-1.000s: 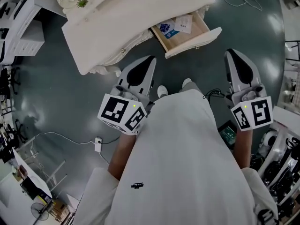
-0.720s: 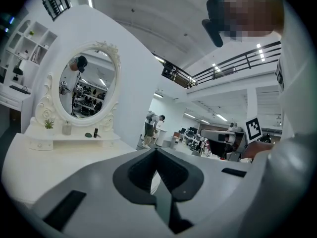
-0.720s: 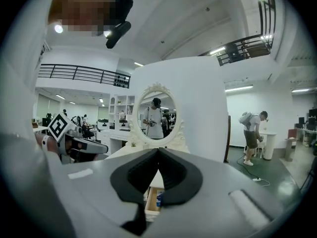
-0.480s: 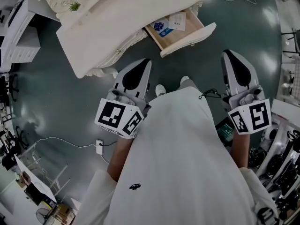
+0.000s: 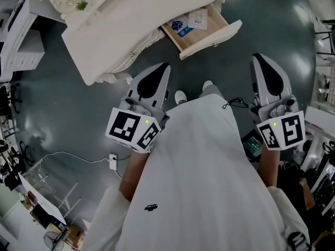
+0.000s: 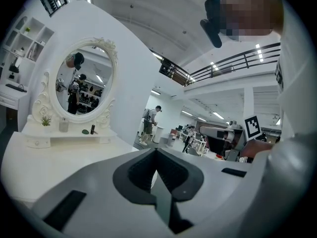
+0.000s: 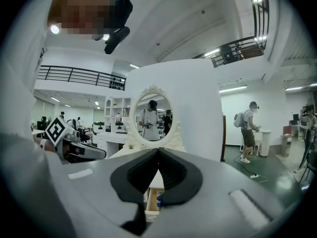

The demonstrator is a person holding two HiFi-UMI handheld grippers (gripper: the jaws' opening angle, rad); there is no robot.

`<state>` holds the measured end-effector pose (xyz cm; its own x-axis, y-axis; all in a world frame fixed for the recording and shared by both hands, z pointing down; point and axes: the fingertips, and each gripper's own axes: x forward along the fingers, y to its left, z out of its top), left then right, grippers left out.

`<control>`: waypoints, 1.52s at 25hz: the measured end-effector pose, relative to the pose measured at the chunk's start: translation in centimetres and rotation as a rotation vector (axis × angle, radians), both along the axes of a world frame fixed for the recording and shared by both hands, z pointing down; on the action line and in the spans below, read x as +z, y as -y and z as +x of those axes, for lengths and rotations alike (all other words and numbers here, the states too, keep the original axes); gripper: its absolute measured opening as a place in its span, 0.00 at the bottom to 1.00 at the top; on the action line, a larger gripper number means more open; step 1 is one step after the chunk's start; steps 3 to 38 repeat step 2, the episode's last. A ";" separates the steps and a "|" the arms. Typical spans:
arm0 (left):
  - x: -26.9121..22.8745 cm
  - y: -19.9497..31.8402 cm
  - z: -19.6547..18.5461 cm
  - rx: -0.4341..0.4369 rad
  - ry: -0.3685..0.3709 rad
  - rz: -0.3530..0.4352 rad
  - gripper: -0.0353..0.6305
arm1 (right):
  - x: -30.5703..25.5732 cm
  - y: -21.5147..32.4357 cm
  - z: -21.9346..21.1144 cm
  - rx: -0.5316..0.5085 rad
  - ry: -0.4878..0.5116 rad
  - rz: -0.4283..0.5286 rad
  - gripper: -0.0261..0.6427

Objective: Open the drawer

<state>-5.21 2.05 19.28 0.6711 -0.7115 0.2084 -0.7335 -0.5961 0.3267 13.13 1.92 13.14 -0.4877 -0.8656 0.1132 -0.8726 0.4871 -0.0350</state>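
A white counter (image 5: 131, 20) with an oval mirror (image 6: 84, 81) is standing on the dark, glossy floor (image 5: 68, 114) of a bright hall. Its drawer (image 5: 201, 29) is sitting pulled out ahead of both tools, between them and well apart, with a blue packet (image 5: 180, 26) lying inside. The left tool (image 5: 159, 72) and right tool (image 5: 261, 63) are hovering clenched, each with its jaws pressed together, grasping nothing.

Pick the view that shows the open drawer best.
Head view: the drawer is seen from above, pulled out, packets inside. The right gripper view shows only a sliver of it; the left gripper view shows none.
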 end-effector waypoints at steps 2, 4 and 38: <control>0.0 0.1 0.0 0.005 0.001 0.001 0.07 | -0.1 0.1 0.0 0.003 0.001 0.003 0.06; 0.0 0.1 0.0 0.005 0.001 0.001 0.07 | -0.1 0.1 0.0 0.003 0.001 0.003 0.06; 0.0 0.1 0.0 0.005 0.001 0.001 0.07 | -0.1 0.1 0.0 0.003 0.001 0.003 0.06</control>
